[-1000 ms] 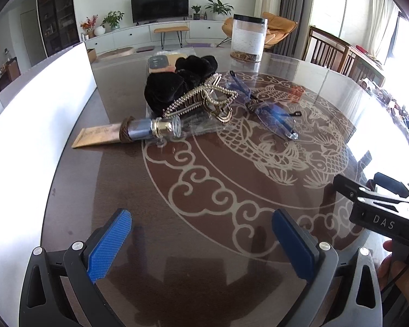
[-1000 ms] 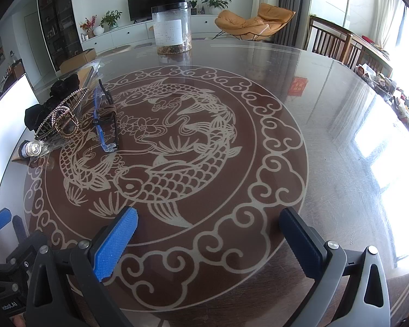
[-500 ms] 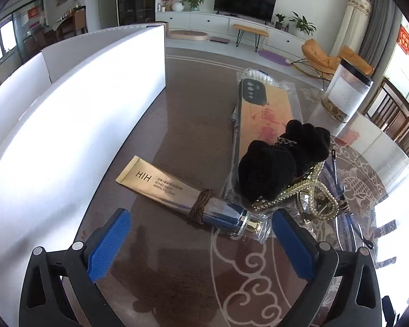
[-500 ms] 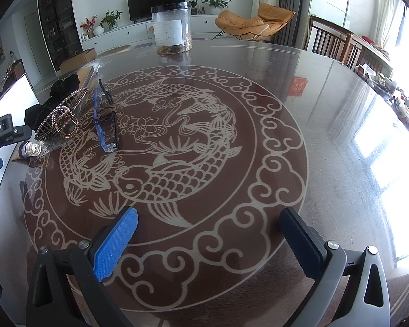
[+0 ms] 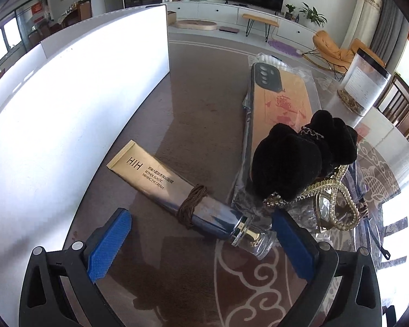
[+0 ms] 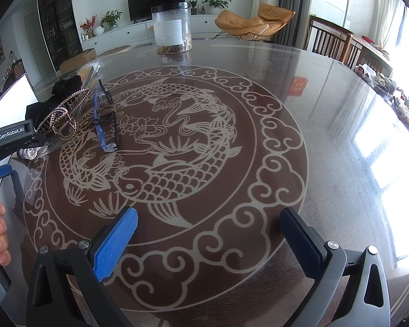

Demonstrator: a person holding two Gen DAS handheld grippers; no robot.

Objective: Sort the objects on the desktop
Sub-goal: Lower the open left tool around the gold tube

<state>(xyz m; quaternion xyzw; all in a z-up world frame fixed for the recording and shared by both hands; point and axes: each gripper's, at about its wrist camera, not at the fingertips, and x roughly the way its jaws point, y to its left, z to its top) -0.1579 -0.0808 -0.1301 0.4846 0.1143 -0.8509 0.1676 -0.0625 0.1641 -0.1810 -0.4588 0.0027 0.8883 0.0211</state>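
Black scrunchie (image 5: pixel 300 163) hides phone case's (image 5: pixel 280 103) near end; jar (image 5: pixel 364 84) label too small to read.

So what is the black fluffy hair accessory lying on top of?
The black fluffy hair accessory rests on the near end of a wood-patterned phone case in a clear plastic sleeve. What lies directly beneath it is hidden.

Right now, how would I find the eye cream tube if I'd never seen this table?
Look along the tall white board standing on the dark table. Just right of its base lies the eye cream tube, flat, pointing toward the open left tool. It is the only gold and silver thing with a brown cord around its middle and a clear cap.
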